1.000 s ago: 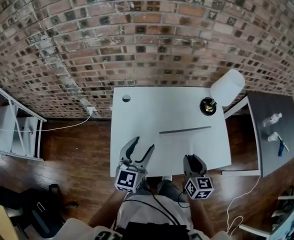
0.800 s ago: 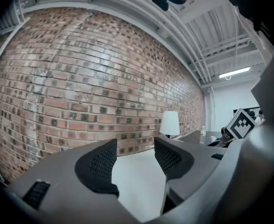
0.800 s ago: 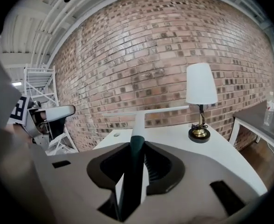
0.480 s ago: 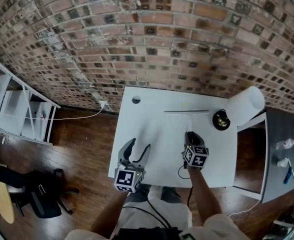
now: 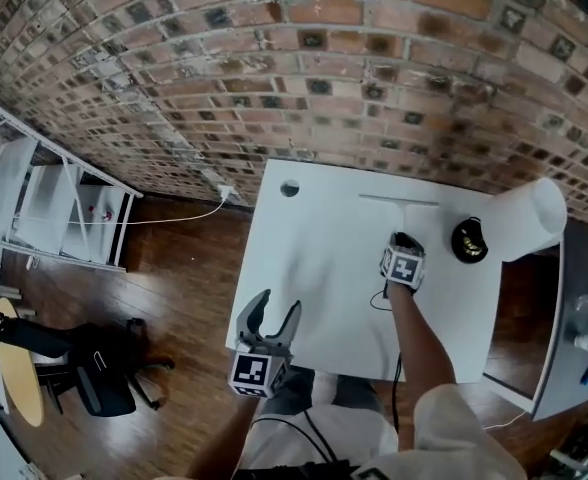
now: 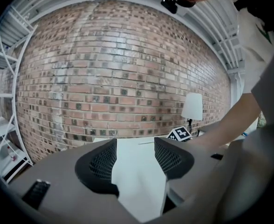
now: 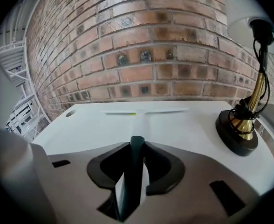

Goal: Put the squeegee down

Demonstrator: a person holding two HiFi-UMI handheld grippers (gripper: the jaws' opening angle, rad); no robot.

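Observation:
The squeegee (image 5: 399, 200) has a thin pale blade lying crosswise near the far edge of the white table (image 5: 314, 268), with its handle running back toward me. My right gripper (image 5: 404, 240) is shut on the dark green handle (image 7: 137, 146), pointing down at the table. In the right gripper view the blade (image 7: 146, 111) sits low by the brick wall; whether it touches the tabletop I cannot tell. My left gripper (image 5: 274, 308) hangs open and holds nothing over the table's near left corner; between its fingers (image 6: 103, 160) only tabletop shows.
A lamp with a black and brass base (image 5: 469, 240) and white shade (image 5: 534, 218) stands right of the squeegee. A cable hole (image 5: 290, 188) is at the table's far left. White shelving (image 5: 34, 198) and a chair (image 5: 94, 368) stand left; a grey side table (image 5: 584, 338) is at right.
My right gripper has carried the squeegee from the table's near edge toward the wall and lower. The left gripper has sunk a little near the front edge.

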